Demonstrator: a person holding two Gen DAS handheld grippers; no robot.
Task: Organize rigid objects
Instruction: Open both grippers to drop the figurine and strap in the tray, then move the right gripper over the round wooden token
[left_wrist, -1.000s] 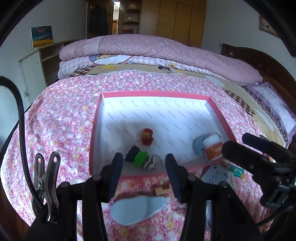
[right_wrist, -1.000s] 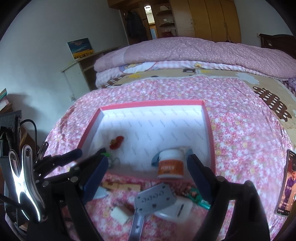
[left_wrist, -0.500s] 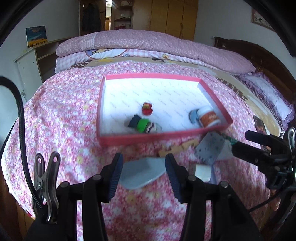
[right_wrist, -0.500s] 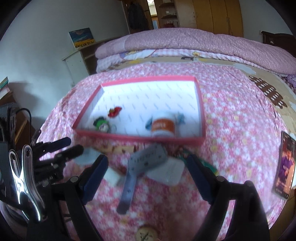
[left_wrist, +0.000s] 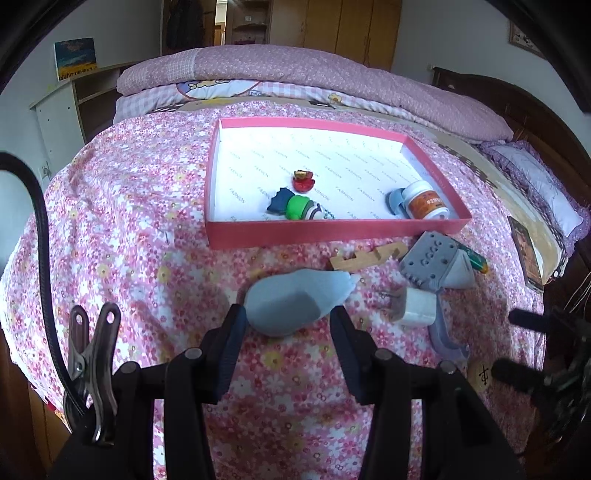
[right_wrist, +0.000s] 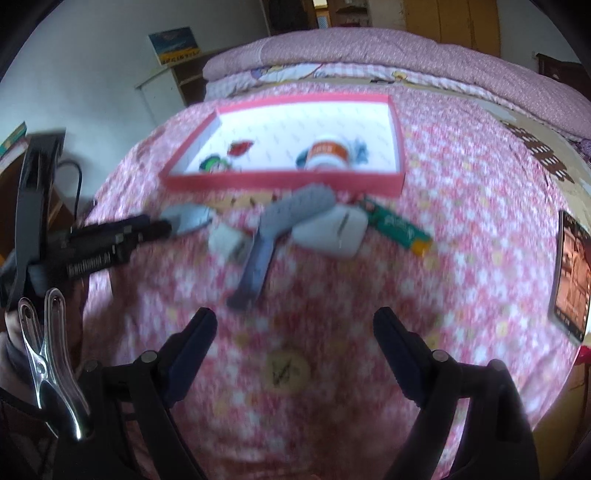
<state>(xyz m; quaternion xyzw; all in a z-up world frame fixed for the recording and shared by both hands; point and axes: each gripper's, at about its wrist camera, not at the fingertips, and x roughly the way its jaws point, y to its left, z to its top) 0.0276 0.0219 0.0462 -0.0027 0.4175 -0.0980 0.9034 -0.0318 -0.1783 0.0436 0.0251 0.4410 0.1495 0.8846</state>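
A red-rimmed box (left_wrist: 317, 233) lies on the flowered bed and holds a red toy (left_wrist: 303, 178), a green-and-blue toy (left_wrist: 295, 206) and a white jar (left_wrist: 424, 204). In front of it lie a pale blue shell-shaped piece (left_wrist: 295, 300), a wooden piece (left_wrist: 365, 256), a grey brush (left_wrist: 428, 258), a white plug (left_wrist: 415, 306) and a green tube (right_wrist: 397, 225). My left gripper (left_wrist: 286, 323) is open, its tips on either side of the blue piece's near end. My right gripper (right_wrist: 295, 332) is open and empty, above a round wooden disc (right_wrist: 287, 372).
A phone (right_wrist: 572, 275) lies near the bed's right edge. A white flat item (right_wrist: 332, 230) lies under the brush. Folded quilts and a wooden headboard lie beyond the box. A white shelf stands at the far left.
Both grippers have drawn back from the box toward the near edge of the bed. The blue piece now sits between the left fingertips. The right view is blurred by motion.
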